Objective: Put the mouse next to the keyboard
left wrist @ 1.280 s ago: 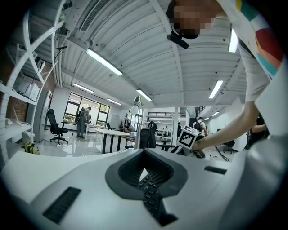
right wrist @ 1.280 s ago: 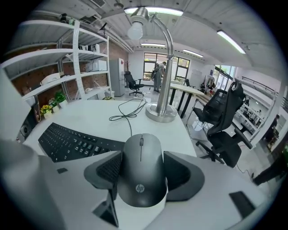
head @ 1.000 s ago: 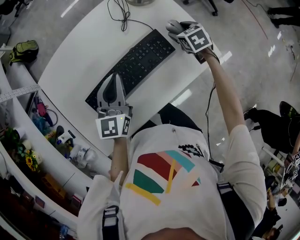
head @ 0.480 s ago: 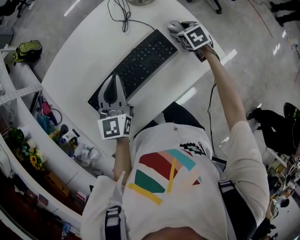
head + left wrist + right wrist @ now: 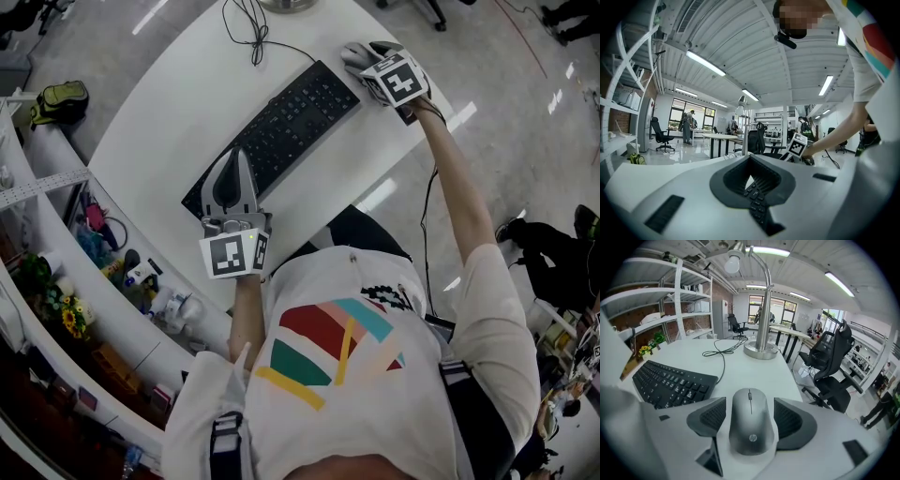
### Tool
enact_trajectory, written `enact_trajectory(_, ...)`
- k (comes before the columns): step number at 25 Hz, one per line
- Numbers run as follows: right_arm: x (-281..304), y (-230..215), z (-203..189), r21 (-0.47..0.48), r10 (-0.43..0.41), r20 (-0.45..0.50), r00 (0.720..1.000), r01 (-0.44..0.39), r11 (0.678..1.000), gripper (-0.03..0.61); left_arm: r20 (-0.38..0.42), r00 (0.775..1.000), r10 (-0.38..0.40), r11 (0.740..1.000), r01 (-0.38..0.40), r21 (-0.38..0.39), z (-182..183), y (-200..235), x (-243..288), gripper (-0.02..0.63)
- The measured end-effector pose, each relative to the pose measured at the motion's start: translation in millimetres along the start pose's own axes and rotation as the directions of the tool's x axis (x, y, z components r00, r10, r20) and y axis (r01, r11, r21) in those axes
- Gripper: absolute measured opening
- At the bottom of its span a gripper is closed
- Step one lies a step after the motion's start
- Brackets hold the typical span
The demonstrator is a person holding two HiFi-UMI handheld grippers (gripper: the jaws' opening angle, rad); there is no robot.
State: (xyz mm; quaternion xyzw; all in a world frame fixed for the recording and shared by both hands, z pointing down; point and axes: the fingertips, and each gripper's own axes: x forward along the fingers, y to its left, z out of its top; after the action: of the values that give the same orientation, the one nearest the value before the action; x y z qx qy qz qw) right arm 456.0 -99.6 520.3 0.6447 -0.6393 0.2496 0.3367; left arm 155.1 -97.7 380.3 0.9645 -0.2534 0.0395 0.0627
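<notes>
A grey mouse [image 5: 354, 54] [image 5: 750, 420] rests on the white desk [image 5: 159, 103] just off the right end of the black keyboard [image 5: 281, 122] [image 5: 670, 383]. My right gripper [image 5: 362, 58] [image 5: 750, 411] has one jaw on each side of the mouse and is shut on it. My left gripper [image 5: 234, 161] [image 5: 752, 176] hovers over the keyboard's left end, near the desk's front edge. It is shut with nothing in it; keyboard keys show through the gap between its pads.
A lamp's round metal base [image 5: 761, 348] stands behind the mouse, and a black cable [image 5: 246, 28] [image 5: 719, 350] trails beside it. The desk's right edge drops off close to the mouse, with an office chair [image 5: 829, 366] beyond. Cluttered shelves [image 5: 56, 281] run along the left.
The right gripper and the mouse have edged slightly toward the keyboard's end. The left gripper has stayed over the keyboard's left end.
</notes>
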Motion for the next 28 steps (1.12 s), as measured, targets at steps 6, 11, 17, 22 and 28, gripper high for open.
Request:
enact_trajectory(6, -43.1, 27.5, 40.4, 0.001, 0.021, 0.125, 0.992, -0.022, 1.000, 0.302, 0.012, 1.000, -0.008, 1.000, 0.008, -0.004, 2.8, 4.7, -13.7, 0.044)
enact_trajectory(11, -90.7, 104.3, 73.1, -0.036, 0.076, 0.278, 0.957, -0.069, 0.997, 0.301, 0.043, 0.999, -0.005, 1.000, 0.005, 0.001, 8.5, 9.6, -36.4, 0.044)
enact_trajectory(17, -148.5, 191.4, 113.1, 0.095, 0.054, 0.481, 0.875, -0.113, 0.989, 0.012, 0.090, 0.993, 0.081, 0.997, -0.082, 0.011, 35.6, 40.7, -73.2, 0.044)
enact_trajectory(22, -168.2, 276.2, 136.3, 0.102, 0.175, 0.567, 0.805, -0.279, 0.955, 0.012, 0.125, 0.983, 0.138, 0.990, -0.141, 0.018, 50.6, 66.3, -96.9, 0.044)
enact_trajectory(28, -176.6, 327.0, 141.6, -0.053, 0.243, 0.554, 0.797, -0.257, 0.965, 0.012, 0.141, 0.976, 0.165, 0.985, -0.169, 0.019, 52.2, 78.3, -117.8, 0.044)
